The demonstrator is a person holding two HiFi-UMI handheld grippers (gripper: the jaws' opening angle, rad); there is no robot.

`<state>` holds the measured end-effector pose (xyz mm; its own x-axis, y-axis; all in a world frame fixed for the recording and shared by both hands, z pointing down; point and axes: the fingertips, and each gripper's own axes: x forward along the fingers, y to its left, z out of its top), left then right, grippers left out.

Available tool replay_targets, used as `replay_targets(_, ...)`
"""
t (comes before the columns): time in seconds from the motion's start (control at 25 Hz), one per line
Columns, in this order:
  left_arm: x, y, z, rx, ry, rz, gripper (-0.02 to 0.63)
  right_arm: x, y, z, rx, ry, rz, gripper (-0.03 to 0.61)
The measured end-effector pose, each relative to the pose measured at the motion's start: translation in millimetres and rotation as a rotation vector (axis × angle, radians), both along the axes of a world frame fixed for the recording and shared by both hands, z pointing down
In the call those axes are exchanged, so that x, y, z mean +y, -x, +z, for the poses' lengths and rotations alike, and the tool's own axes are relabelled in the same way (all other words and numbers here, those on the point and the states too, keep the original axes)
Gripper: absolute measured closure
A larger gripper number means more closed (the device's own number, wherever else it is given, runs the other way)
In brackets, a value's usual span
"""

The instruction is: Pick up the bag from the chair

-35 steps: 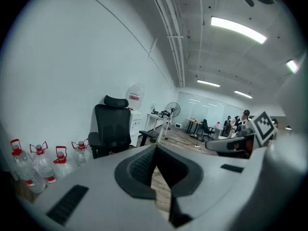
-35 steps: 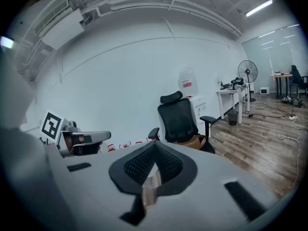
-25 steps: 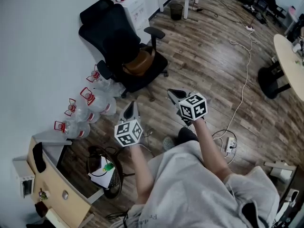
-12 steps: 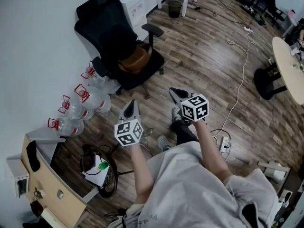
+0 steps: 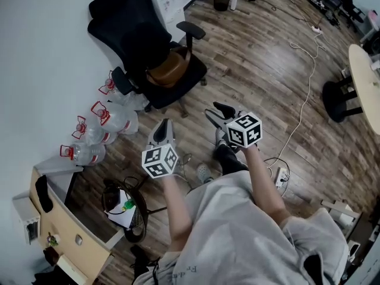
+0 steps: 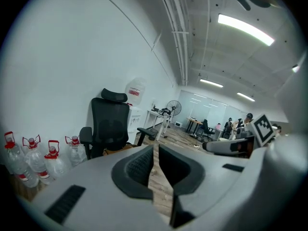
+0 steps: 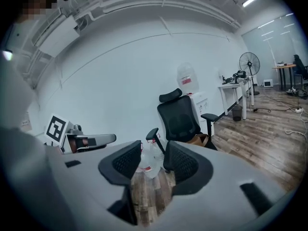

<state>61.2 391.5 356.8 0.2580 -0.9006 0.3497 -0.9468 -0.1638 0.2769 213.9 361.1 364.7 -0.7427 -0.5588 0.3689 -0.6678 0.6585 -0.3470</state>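
well, the brown bag (image 5: 168, 71) seems half hidden on the chair (image 5: 133, 31); left tool (image 5: 162, 130) closed, right tool (image 5: 221, 113) just been opening, both empty.

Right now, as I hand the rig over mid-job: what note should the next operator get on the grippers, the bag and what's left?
Left gripper: shut, empty.
Right gripper: jaws apart, they have just been opening, nothing between them.
Brown bag: on the seat of the black office chair by the wall, with water bottles on the floor beside it.
Done: both grippers point toward the chair but are short of it; the bag is untouched.
Left: close in, grip the bag, lift it off the seat.
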Motion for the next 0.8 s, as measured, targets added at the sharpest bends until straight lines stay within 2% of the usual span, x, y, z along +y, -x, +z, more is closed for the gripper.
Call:
replay_targets(0.16, -31, -13, 10, -0.019, 0.028, 0.012, 0.532, -32, -12, 8, 0.007, 0.012, -0.017, 0.301)
replay_targets(0.32, -74, -14, 10, -0.02, 0.027, -0.035, 0.481, -74, -18, 9, -0.018, 0.024, -0.049, 0.208)
replay_targets(0.4, -97, -15, 7, -0.029, 0.021, -0.06, 0.463, -98, -23, 7, -0.032, 0.019, -0.07, 0.186)
replay_targets(0.64, -155, -23, -2, -0.059, 0.013, -0.087, 0.375, -175, -36, -8, -0.084, -0.006, -0.096, 0.176)
replay_targets(0.8, -175, -15, -5, -0.098, 0.031, -0.201, 0.323, -207, -43, -10, -0.111, -0.003, -0.129, 0.162)
